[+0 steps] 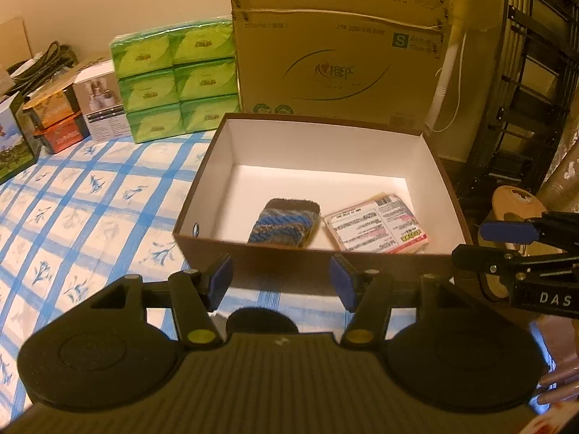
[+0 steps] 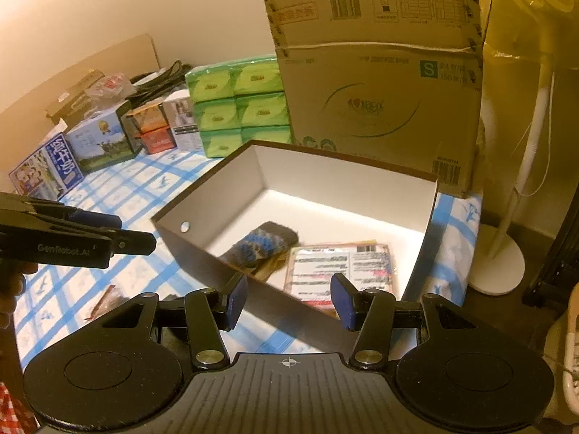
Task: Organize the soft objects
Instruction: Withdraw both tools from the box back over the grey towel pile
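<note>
An open brown box with a white inside stands on the blue-checked cloth. In it lie a blue-and-brown striped sponge and a flat plastic-wrapped packet with a printed label. My left gripper is open and empty, just in front of the box's near wall. My right gripper is open and empty, over the box's near right corner. Each gripper shows from the side in the other's view, the right one and the left one.
A stack of green tissue packs and a tall cardboard carton stand behind the box. Small product boxes line the far left. A white fan stand is off the right edge. A small wrapper lies on the cloth.
</note>
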`<control>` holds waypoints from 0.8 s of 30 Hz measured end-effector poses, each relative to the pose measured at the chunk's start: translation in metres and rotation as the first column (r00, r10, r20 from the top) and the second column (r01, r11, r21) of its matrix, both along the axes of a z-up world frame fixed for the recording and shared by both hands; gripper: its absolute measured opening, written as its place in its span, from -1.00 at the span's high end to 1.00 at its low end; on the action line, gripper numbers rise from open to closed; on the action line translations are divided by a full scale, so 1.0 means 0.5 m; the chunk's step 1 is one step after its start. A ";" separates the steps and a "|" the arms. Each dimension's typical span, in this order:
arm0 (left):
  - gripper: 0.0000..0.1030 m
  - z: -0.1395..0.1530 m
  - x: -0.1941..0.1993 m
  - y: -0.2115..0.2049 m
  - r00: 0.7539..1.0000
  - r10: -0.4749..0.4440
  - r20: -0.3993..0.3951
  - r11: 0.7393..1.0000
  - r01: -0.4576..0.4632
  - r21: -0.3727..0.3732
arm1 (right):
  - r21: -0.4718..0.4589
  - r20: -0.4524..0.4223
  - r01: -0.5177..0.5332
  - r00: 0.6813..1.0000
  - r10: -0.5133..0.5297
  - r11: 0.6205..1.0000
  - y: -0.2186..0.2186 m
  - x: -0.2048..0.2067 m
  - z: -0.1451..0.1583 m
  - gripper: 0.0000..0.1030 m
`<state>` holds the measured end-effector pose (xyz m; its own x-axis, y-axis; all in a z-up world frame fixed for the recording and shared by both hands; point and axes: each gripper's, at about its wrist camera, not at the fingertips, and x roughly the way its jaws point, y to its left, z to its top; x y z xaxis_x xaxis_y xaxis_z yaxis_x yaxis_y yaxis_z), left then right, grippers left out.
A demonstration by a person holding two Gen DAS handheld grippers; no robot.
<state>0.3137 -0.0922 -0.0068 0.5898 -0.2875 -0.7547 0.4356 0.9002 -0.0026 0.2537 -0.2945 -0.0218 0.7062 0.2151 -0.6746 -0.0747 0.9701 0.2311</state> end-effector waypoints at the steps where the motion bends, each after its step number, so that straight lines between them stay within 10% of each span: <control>1: -0.10 0.002 -0.011 0.004 1.000 0.002 0.005 1.000 -0.002 0.004 | 0.002 -0.002 -0.002 1.000 0.002 1.000 0.003 -0.006 0.001 -0.03; 24: -0.37 0.002 -0.202 0.136 0.989 0.148 0.015 0.989 -0.149 0.017 | 0.021 -0.049 -0.093 0.994 0.093 0.995 0.079 -0.111 -0.005 -0.35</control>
<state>0.2129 -0.0243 -0.0058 0.6355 -0.1823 -0.7503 0.2969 0.9547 0.0195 0.1981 -0.2550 -0.0242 0.6483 0.2911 -0.7036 -0.1524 0.9549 0.2547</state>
